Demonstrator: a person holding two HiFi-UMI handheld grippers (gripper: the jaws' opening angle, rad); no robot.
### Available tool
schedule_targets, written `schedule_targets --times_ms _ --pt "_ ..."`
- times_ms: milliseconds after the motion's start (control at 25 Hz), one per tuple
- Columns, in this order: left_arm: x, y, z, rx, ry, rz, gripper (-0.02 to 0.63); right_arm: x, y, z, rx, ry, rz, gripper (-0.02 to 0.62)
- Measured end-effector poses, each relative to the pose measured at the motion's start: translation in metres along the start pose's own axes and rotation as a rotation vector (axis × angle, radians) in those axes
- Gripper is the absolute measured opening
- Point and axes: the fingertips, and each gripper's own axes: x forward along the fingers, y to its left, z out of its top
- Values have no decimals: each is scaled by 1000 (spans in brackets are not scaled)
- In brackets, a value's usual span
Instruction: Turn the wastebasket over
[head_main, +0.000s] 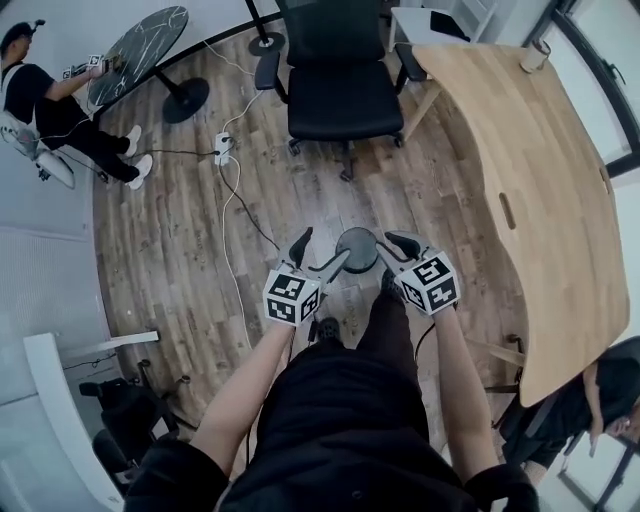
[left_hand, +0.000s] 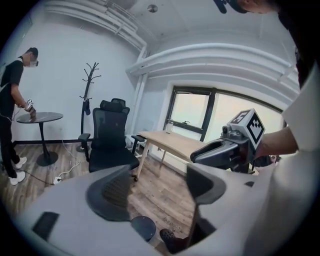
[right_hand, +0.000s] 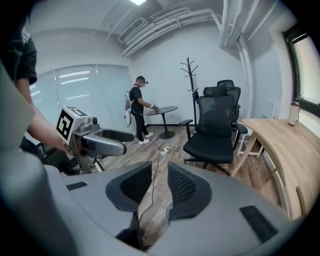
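Observation:
The wastebasket (head_main: 358, 249) is a small dark grey round bin standing on the wood floor just in front of my feet; from above I see only its round, flat-looking top. It shows low in the left gripper view as a dark disc (left_hand: 143, 227) beside my shoe. My left gripper (head_main: 325, 247) hangs above and to its left, jaws open wide (left_hand: 157, 187) with only floor between them. On the bin's right, the right gripper (head_main: 388, 252) has its jaws close together (right_hand: 159, 187), a narrow gap left, nothing in it. Neither gripper touches the bin.
A black office chair (head_main: 335, 90) stands beyond the bin. A curved wooden desk (head_main: 530, 190) runs along the right. A power strip (head_main: 224, 148) trails a cable across the floor toward me. A person (head_main: 50, 110) stands at a round table (head_main: 135, 55) far left; another person (head_main: 580, 410) is at lower right.

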Motion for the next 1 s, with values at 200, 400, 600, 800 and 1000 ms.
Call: schedule_targets --times_ms 200,400,600,800,1000 --pt "-49 -4 9 31 -62 -80 116 -16 39 6 6 -53 -100 71" --pt "-90 -14 18 114 -91 -117 58 -44 80 16 46 -163 -133 49" --pt "-104 -24 23 132 -73 -145 22 -73 94 23 84 -244 -126 36" --pt "-104 -28 33 139 -86 -144 18 -104 94 25 123 -311 -124 32" --pt "-102 -35 43 135 -101 -134 18 -123 95 22 109 -300 -134 32"
